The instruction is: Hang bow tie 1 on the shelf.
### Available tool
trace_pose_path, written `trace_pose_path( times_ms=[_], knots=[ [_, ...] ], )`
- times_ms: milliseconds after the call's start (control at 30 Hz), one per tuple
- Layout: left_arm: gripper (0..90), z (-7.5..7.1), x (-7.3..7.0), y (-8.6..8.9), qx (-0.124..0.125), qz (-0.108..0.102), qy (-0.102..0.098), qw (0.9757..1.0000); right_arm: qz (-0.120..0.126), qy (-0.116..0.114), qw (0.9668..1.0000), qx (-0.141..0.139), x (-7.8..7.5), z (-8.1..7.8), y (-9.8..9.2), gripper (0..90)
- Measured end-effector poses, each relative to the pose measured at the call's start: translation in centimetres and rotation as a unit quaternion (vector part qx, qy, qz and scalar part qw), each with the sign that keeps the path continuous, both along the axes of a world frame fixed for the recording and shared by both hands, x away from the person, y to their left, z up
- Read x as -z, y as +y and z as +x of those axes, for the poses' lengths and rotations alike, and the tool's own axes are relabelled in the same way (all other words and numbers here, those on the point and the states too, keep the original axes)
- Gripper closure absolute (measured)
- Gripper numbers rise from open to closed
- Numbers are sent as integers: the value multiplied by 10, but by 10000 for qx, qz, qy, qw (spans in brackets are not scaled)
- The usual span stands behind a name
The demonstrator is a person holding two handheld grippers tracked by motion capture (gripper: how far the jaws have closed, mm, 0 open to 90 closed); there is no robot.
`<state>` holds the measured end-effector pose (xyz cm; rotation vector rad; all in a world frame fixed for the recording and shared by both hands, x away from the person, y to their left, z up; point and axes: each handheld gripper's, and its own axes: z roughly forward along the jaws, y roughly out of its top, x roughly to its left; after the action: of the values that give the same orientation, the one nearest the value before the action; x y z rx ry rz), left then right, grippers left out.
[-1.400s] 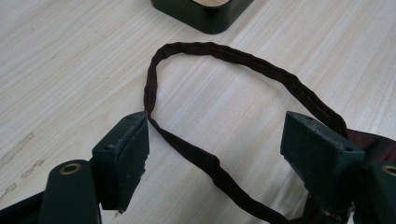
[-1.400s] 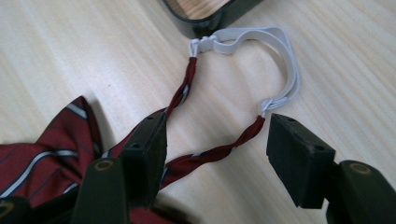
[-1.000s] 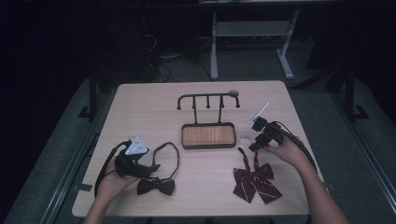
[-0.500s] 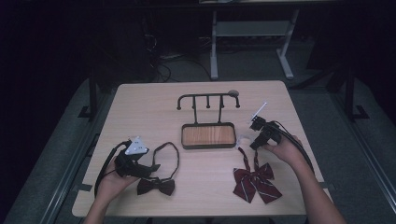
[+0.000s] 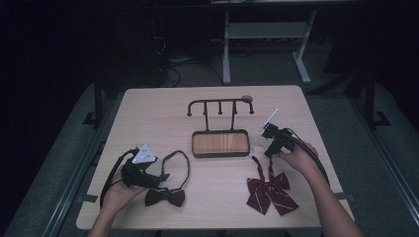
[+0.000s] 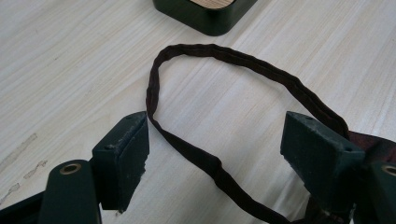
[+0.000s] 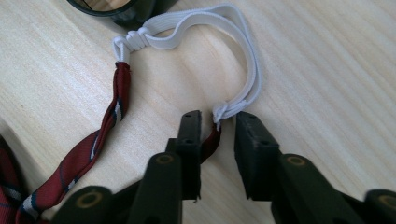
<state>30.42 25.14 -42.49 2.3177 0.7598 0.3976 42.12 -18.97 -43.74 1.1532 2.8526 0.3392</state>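
Left gripper (image 5: pixel 160 177), at 8 o'clock on the table (image 5: pixel 148 113): jaws stand wide open astride the dark neck strap (image 6: pixel 233 56) of the black bow tie (image 5: pixel 165 196), pads clear of it. The strap lies flat as 1 closed loop, reaching toward the tray (image 5: pixel 220 143) at centre.

Right gripper (image 7: pixel 217 133), at 4 o'clock: jaws have just been closing and stand narrowed, with the red strap end (image 7: pixel 211 140) of the striped bow tie (image 5: pixel 269 192) between them beside the white elastic (image 7: pixel 224 18). A gap remains on 1 side, so no firm grip is confirmed.

Risk: the thin strap end sits near the jaw tips; closing there could pinch only the elastic knot or slip off. The strap is twisted, red with pale stripes; the bow lies at 5 o'clock, flat, 2 tails spread.
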Motion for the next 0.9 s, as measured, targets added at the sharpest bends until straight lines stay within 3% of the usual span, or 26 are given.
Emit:
trace_pose_path(
  times_ms=[200,500,900],
  knots=[
    [242,0,0,0,-1,1,-12,10000,-113,-61,9999,-112,1,-1,2,823],
    [242,0,1,-2,24,31,21,10000,-187,-92,9996,-181,0,-3,2,871],
    [242,0,2,-3,49,35,29,10000,205,-174,9993,-266,-19,-13,-10,875]
  ],
)
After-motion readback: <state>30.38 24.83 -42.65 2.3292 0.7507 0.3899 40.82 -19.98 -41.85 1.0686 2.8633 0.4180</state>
